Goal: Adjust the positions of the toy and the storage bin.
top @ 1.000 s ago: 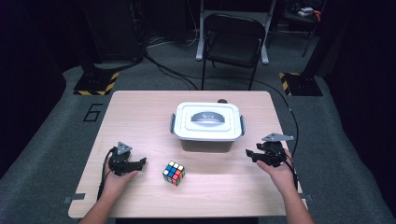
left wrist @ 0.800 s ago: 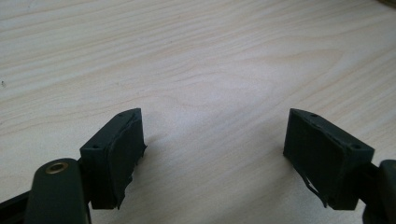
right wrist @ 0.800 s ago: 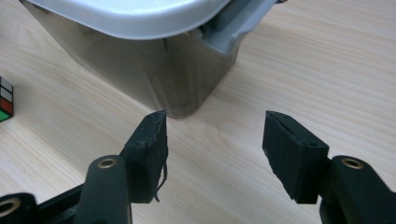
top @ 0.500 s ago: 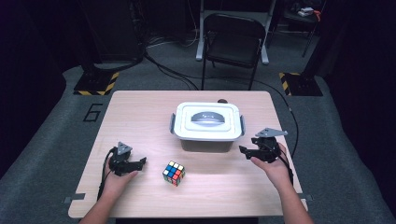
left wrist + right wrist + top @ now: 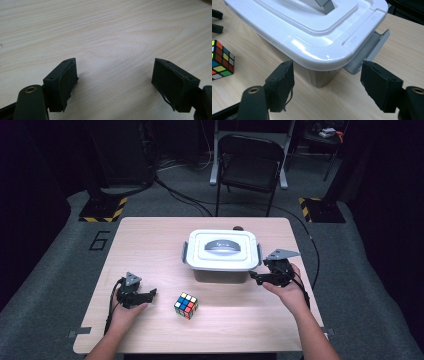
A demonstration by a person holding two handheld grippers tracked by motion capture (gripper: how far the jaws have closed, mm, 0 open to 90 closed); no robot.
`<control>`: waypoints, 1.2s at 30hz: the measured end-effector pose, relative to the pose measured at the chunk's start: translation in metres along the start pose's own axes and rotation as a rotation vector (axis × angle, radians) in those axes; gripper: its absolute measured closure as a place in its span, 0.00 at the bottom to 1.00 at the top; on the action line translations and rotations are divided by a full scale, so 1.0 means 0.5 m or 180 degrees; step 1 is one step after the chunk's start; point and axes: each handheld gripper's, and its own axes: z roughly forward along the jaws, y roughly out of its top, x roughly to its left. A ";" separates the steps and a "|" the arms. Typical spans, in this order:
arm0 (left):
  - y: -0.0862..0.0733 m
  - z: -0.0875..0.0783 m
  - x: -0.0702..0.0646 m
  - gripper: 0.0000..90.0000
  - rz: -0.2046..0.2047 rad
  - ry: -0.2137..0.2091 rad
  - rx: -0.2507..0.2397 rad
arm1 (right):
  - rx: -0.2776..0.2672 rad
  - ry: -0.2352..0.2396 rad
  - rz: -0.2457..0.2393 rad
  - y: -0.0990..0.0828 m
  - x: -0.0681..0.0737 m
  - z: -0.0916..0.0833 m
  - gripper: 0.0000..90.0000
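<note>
Between my right gripper's (image 5: 327, 82) two black jaws there is only air; they stand wide apart and have just been opening further, and no pad touches anything. Just in front of them is the near corner of the white storage box (image 5: 312, 37), its rounded lid edge a little above the level of my pads. The grey side latch (image 5: 369, 51) of the box hangs close to my right-hand pad, apart from it. Far off to the left of these jaws lies the Rubik's cube (image 5: 220, 60) on the wooden table (image 5: 242, 75).

My left gripper (image 5: 113, 82) rests low over the bare wood, its jaws also wide apart and holding nothing. In the high view this left gripper (image 5: 134, 292) sits near the cube (image 5: 185, 305), not touching it, and well apart from the box (image 5: 221, 251).
</note>
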 end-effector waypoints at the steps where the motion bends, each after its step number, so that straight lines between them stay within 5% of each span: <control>1: 0.000 0.000 0.000 0.22 -0.0002 0.0001 -0.0001 | 0.0002 0.0007 -0.0014 0.003 0.000 0.002 0.27; 20: 0.000 0.000 0.000 0.22 -0.0002 -0.0001 -0.0001 | 0.0083 0.0127 -0.0125 0.027 0.002 0.029 0.23; 36: 0.000 0.000 0.000 0.22 -0.0001 0.0000 0.0000 | 0.0122 0.0236 -0.0175 0.020 0.033 0.009 0.26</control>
